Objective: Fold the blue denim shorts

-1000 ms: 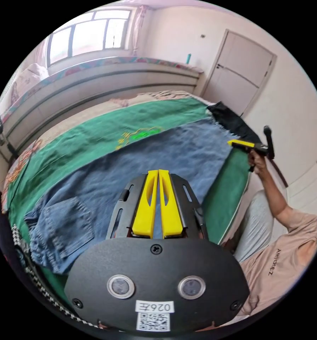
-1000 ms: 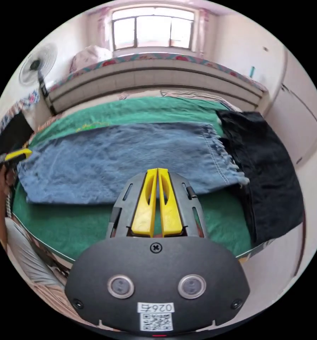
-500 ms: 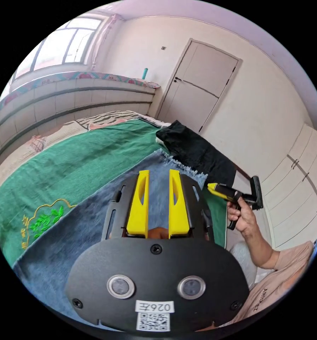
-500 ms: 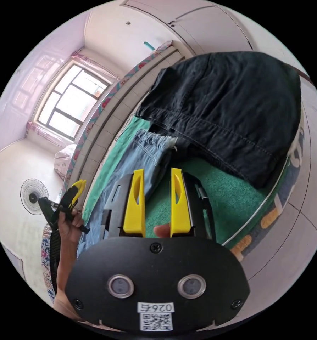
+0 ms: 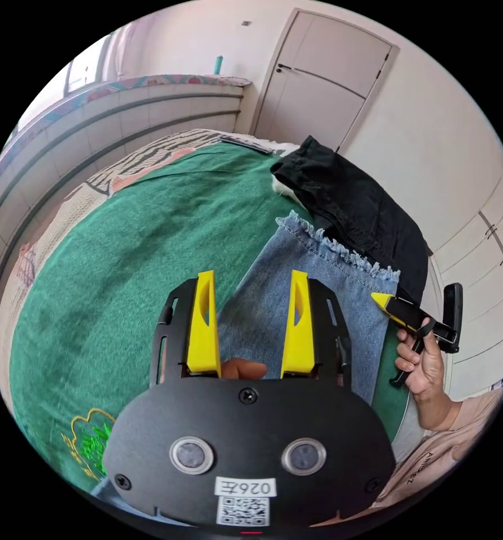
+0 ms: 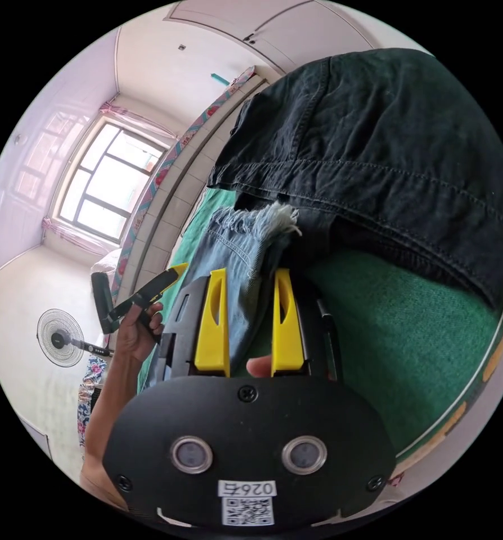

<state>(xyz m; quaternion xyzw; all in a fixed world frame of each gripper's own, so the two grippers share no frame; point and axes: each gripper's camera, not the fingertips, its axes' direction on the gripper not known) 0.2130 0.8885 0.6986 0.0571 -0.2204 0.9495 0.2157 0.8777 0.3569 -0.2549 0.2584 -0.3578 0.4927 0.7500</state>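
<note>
Denim shorts (image 5: 296,292), pale blue with a frayed, fringed hem, lie flat on a green woven blanket (image 5: 128,259) in the middle of the left gripper view, their hem touching a rumpled black garment (image 5: 358,208) at upper right. The left gripper (image 5: 250,292) hangs above them, yellow jaws spread wide. The right gripper (image 6: 250,292), jaws parted, straddles the hem's corner without pinching it; a hand (image 5: 426,365) holds it at right.

Black garment (image 5: 353,208) is lying right against the frayed hem of the denim shorts (image 5: 308,281), crowding that end. Green cover (image 5: 128,270) beside the shorts is lying open for passage.
</note>
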